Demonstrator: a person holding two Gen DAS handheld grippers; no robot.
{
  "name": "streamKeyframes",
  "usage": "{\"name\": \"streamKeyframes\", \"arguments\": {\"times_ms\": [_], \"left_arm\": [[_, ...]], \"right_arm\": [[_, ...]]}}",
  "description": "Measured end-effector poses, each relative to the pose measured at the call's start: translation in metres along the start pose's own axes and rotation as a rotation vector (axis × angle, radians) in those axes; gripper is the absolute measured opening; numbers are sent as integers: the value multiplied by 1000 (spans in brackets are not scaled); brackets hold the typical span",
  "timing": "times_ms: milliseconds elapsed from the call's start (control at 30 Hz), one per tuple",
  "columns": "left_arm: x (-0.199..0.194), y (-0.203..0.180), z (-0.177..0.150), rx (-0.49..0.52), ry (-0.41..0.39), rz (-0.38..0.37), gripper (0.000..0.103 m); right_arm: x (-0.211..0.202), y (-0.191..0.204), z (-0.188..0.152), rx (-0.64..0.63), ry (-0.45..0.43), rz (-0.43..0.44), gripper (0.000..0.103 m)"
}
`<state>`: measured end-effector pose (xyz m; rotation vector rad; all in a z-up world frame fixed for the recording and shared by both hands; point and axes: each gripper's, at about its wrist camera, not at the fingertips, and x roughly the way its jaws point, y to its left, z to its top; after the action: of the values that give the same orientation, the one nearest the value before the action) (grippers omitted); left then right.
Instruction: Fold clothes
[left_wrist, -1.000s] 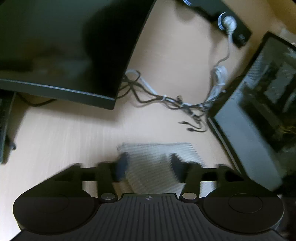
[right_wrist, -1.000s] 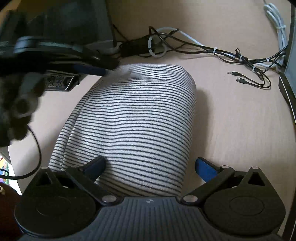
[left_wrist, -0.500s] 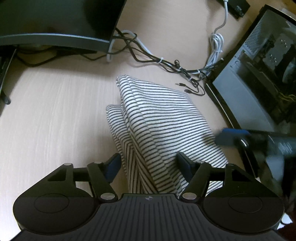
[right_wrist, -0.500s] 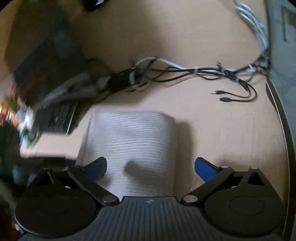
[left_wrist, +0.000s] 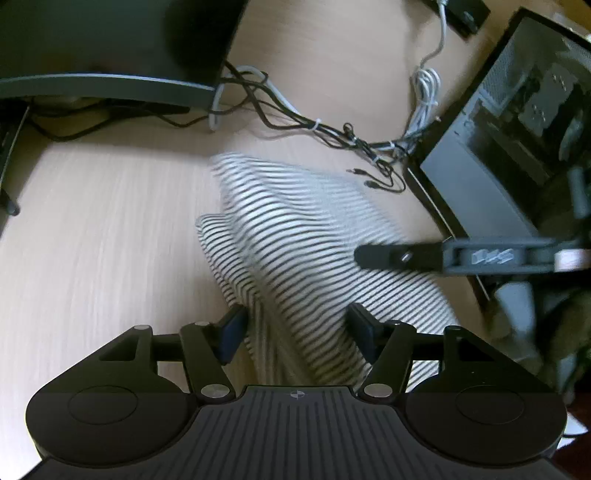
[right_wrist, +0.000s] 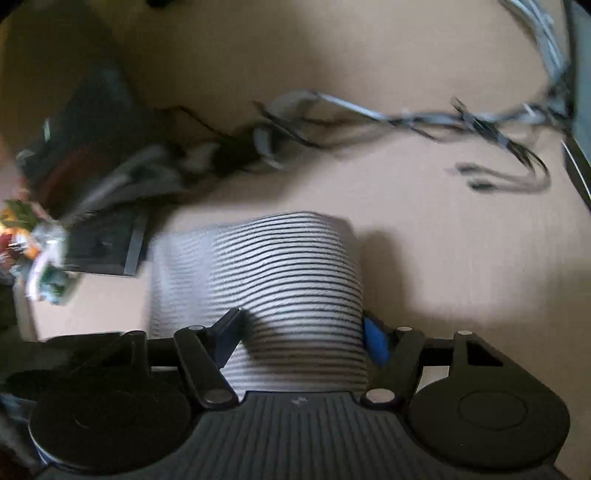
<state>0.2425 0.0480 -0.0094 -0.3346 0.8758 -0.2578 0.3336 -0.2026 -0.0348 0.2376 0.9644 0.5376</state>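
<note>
On the pale wood desk (left_wrist: 92, 229), just in front of the cable bundle (left_wrist: 332, 129), the striped garment (left_wrist: 295, 240) lay as a compact stack of several layers, w/ a rounded fold on its far side and looser edges toward its left. The monitor (left_wrist: 110, 48) stood behind the garment on the left, the PC case (left_wrist: 498, 147) on its right.

The left gripper (left_wrist: 297, 328) was spread apart, its fingers standing on both sides of the garment's near end, not pinching it. The right gripper (right_wrist: 301, 332) also looked unclenched, the cloth lying between its fingers; the picture was blurred, so whether the pads touched the fabric I could not say for sure.

The fabric seemed a thin knit: light, soft, very floppy, and prob. a bit stretchy. It would sag and slide layer over layer if lifted by one point only. A better hold would be at two corners of one edge, taking all layers together, or near the thick fold, where the stack is firmest.
</note>
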Motion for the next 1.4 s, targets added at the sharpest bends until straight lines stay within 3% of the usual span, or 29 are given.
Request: {"name": "streamKeyframes", "arguments": {"times_ms": [67,133,200,267,367,433,500,567,600,667,867,933,1000,1200,1300,1400], "left_arm": [[-11,-5,1,5,0,31,68],[-20,-8,-1,5,13,20,87],[-27,-11,-3,-1,34,-11,93],[-23,-17,-6,8,61,-34,93],[-13,-27,-10,35,96,-57,76],[-18,-31,-9,58,67,-63,57],[-27,-25,-4,30,21,-115,50],[-26,-17,-4,33,19,-95,47],[-22,-14,-6,44,35,-66,47],[-10,-4,-15,49,87,-12,57],[-21,-1,-6,9,49,-7,69],[-23,-3,-1,-21,34,-28,85],[-16,-4,1,-54,50,-33,89],[14,-6,-9,-102,136,9,90],[17,-4,-18,-128,128,-18,76],[14,-2,-22,-138,113,-23,69]], "right_arm": [[1,-12,-3,59,7,16,69],[-2,-12,-6,62,-2,19,69],[-5,-8,-8,32,-12,5,70],[-6,-8,-10,25,-14,3,70],[-7,-9,-11,33,-14,1,74],[-8,-9,-10,33,-14,-2,74],[-12,-8,-13,22,-19,-1,76],[-12,-7,-15,12,-24,0,79],[-10,-8,-16,19,-13,2,81],[-5,-8,-19,29,5,5,82],[-16,-1,-23,-36,2,-9,86],[-22,-5,-24,-27,-1,-10,86],[-28,-11,-24,4,-5,-8,87],[-30,-25,-24,84,9,28,97],[-20,-25,-27,72,49,41,97],[-10,-24,-31,51,83,68,96]]}}
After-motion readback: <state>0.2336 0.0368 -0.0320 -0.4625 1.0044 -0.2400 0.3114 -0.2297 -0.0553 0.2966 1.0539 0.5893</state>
